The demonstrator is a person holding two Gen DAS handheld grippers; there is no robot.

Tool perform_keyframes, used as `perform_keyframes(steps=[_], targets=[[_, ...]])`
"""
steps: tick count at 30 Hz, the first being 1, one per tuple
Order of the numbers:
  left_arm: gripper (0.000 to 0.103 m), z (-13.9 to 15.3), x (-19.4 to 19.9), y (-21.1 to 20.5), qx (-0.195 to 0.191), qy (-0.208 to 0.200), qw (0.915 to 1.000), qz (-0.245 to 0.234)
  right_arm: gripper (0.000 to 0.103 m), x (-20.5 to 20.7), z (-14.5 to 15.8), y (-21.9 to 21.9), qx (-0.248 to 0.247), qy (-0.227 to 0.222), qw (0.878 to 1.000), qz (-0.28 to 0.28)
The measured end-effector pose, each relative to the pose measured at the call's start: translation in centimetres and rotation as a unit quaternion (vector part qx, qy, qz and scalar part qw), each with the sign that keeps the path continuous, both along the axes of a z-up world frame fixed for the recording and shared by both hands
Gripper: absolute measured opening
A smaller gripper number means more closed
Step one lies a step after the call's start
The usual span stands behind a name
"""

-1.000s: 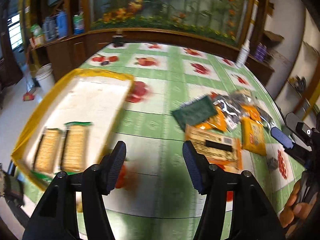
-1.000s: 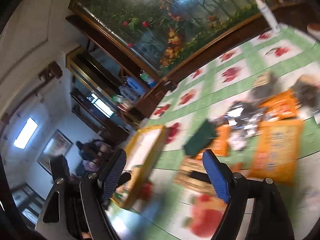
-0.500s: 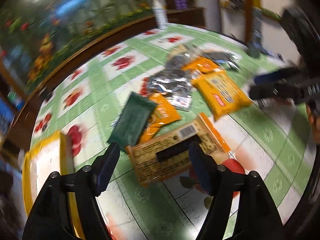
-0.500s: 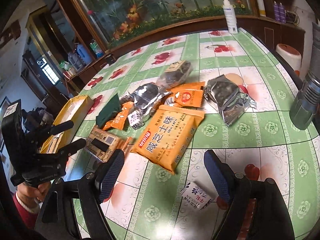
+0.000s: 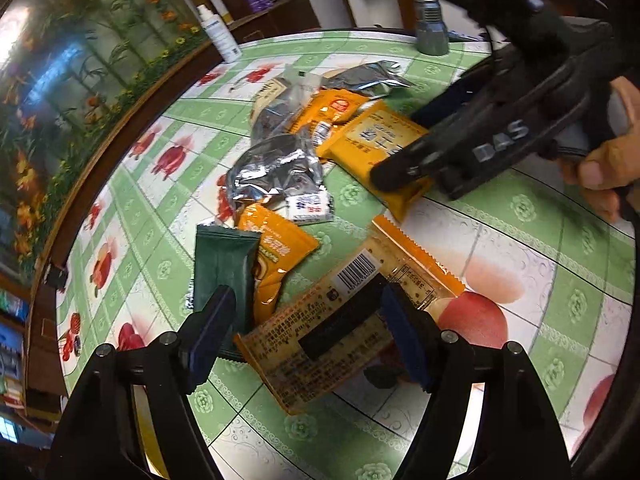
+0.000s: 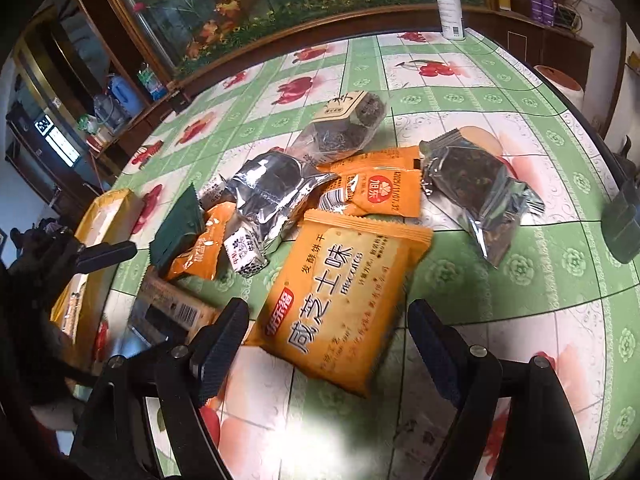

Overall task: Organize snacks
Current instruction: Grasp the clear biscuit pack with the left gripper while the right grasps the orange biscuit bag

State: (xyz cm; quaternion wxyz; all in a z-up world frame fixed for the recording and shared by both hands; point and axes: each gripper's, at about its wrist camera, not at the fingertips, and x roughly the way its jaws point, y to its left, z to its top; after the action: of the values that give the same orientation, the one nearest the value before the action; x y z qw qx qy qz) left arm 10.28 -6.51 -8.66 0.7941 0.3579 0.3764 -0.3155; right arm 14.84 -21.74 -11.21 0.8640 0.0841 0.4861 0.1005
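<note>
Left gripper (image 5: pixel 306 332): gaping wide, hovering low over the cracker pack (image 5: pixel 344 328), gripping nothing; fingers flanking the pack's near end.
Right gripper (image 6: pixel 326 344): spread open, holding nothing, hanging over the near end of the orange bag (image 6: pixel 340 304).
Cracker pack: lying flat on the table (image 5: pixel 520 264), barcode side up, at the near edge of the snack pile.
Orange bag: lying flat, just beside the cracker pack, touching the small orange packet (image 6: pixel 384 196) at its far end.
Green packet (image 5: pixel 222 272): resting on an orange pouch (image 5: pixel 276 256), just left of the cracker pack.
Foil bags (image 6: pixel 272 196): sitting mid-pile, one more (image 6: pixel 476 188) lying off to the right.
Tray (image 6: pixel 100 220): yellow, standing at the left of the table, near the pile.
Spray bottle (image 6: pixel 450 4): standing upright at the far table edge, well apart from the snacks.
</note>
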Motion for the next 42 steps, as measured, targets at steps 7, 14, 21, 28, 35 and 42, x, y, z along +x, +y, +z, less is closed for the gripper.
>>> perform_keyframes(steps=[7,14,21,28,35,42], targets=[[0.075,0.1,-2.1,-1.2,0.046,0.02,0.9954,-0.082,0.084,0.4,-0.2,1.1,-0.038,-0.007,0.999,0.004],[0.089,-2.2,-3.1,-2.6,0.099,0.099,0.9806,-0.137,0.083,-0.1,-0.2,0.5,-0.045,-0.007,0.999,0.02],[0.092,-2.6,-3.5,-1.7,0.062,0.118,0.9911,0.0,0.072,-1.3,-0.4,-0.2,-0.093,-0.029,0.994,0.039],[0.092,-2.0,-3.7,-2.3,0.121,0.056,0.9906,0.03,0.072,-1.8,-0.3,-1.0,-0.085,-0.036,0.995,0.045],[0.096,-2.9,0.2,-0.1,0.054,0.128,0.9885,0.06,0.074,-1.8,-0.3,-1.2,-0.078,-0.038,0.995,0.04],[0.075,-3.0,-0.4,2.5,-0.041,0.181,0.9768,0.107,0.071,-2.5,-0.4,-1.1,-0.084,-0.062,0.993,0.047]])
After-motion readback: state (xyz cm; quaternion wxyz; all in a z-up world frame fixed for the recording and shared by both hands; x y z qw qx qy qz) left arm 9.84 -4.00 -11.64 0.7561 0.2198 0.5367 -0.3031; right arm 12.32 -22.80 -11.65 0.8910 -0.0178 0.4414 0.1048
